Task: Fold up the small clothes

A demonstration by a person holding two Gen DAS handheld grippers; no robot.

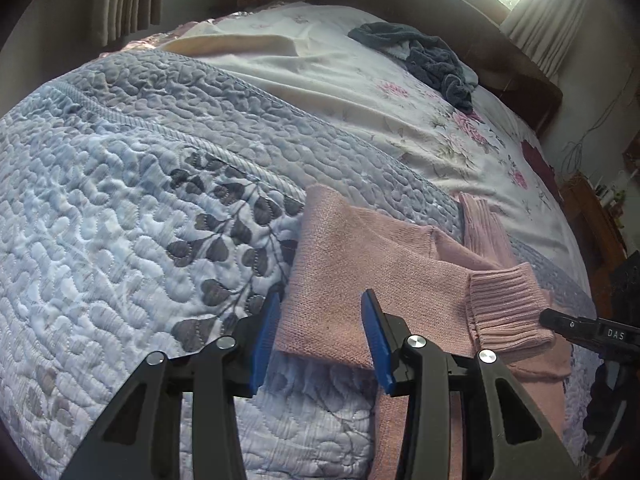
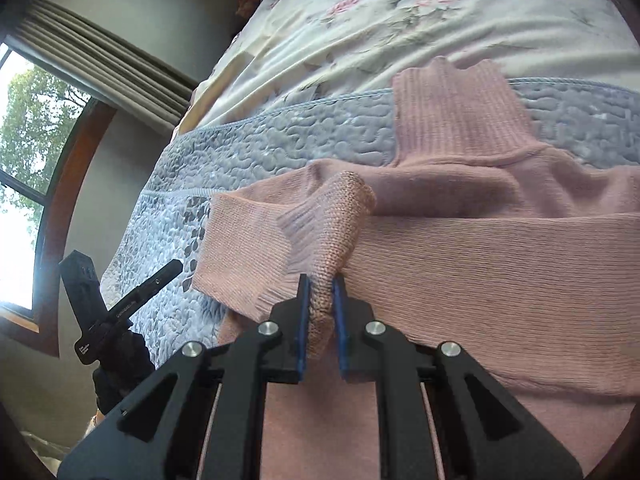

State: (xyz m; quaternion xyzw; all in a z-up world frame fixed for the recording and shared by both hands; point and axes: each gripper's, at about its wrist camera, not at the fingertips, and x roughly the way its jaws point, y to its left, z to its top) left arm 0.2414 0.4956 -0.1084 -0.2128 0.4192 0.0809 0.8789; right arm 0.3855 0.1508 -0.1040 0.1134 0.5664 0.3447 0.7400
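Pink sweater [image 2: 500, 264] cuff between right jaws

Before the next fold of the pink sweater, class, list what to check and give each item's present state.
1. Right hand-held gripper shut on the sleeve cuff: ok.
2. Left hand-held gripper open, holding nothing: ok.
3. Pink sweater lying flat: not ok, bunched below the collar.
4. Quilt bare beside the sweater: ok.
5. Far sleeve folded in: cannot tell.
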